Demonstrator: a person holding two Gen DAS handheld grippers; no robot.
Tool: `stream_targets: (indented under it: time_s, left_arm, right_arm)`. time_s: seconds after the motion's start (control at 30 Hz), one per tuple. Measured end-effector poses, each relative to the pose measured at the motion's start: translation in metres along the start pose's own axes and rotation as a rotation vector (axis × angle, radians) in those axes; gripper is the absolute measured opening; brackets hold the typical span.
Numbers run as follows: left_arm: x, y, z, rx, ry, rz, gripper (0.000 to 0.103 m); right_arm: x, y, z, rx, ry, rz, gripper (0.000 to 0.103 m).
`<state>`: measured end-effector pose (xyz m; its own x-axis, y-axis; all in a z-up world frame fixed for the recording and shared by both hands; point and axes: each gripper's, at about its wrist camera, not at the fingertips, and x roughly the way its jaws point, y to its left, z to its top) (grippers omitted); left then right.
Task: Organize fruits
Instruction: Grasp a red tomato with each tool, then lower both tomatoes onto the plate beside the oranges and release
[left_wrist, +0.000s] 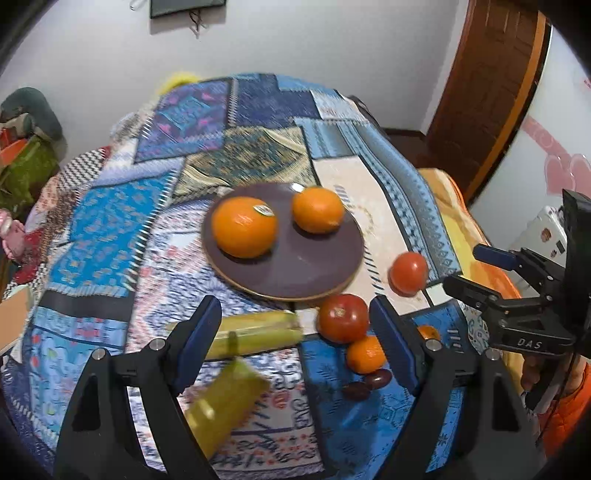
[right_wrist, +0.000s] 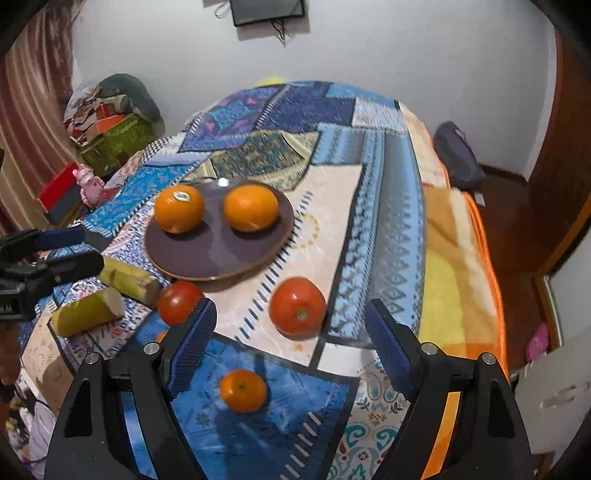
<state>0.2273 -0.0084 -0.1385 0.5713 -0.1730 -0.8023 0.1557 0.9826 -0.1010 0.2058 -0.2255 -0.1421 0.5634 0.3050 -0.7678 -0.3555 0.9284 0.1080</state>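
The left tool (left_wrist: 295, 332) hangs over the patchwork cloth (left_wrist: 122, 229) with its jaws spread wide and nothing between them. Just ahead of its right finger lies a tomato (left_wrist: 343, 317), with a small orange (left_wrist: 364, 354) touching that fruit on the near side and two dark fruits (left_wrist: 365, 384) nearer still. Ahead of its left finger lie two yellow-green cane pieces (left_wrist: 255, 332), one partly under that finger. Farther ahead sits the plate (left_wrist: 295, 273) with two oranges (left_wrist: 245, 227) on it, side by side and apart.

The right tool (right_wrist: 291, 332) is also wide open and empty. A second tomato (right_wrist: 297, 306) lies on the cloth just ahead, between the lines of its fingers, and a small orange (right_wrist: 243, 390) lies below the gap between them. The plate (right_wrist: 221, 258) is ahead and to its left. The left tool shows at that view's left edge, over the cane pieces.
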Motion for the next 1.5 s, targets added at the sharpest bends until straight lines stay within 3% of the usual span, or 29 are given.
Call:
stream_targets:
  time_s: [0.4,0.63,0.7,0.93,1.17,1.5]
  left_arm:
    - [0.055,-0.029,-0.004,0.036,0.088,-0.047,0.072]
    - [0.075,-0.033,-0.007,0.041,0.138,-0.069,0.056]
    - [0.078,-0.032,-0.008,0.037,0.14,-0.073,0.054]
    - [0.08,-0.039,-0.011,0.054,0.149,-0.07,0.054]
    - [0.098,-0.035,-0.007,0.012,0.21,-0.093,0.049]
    - [0.076,-0.035,-0.004,0.006,0.144,-0.095,0.048]
  right_arm:
    - [0.034,-0.021,-0.009,0.042,0.052,0.036,0.08]
    - [0.055,-0.019,-0.009,0.058,0.077,0.063,0.079]
    - [0.059,-0.019,-0.008,0.063,0.083,0.067,0.076]
    - [0.066,-0.015,-0.009,0.058,0.107,0.087,0.047]
    - [0.06,-0.014,-0.012,0.048,0.107,0.095,0.046]
    - [0.047,-0.006,-0.007,0.031,0.079,0.103,0.046]
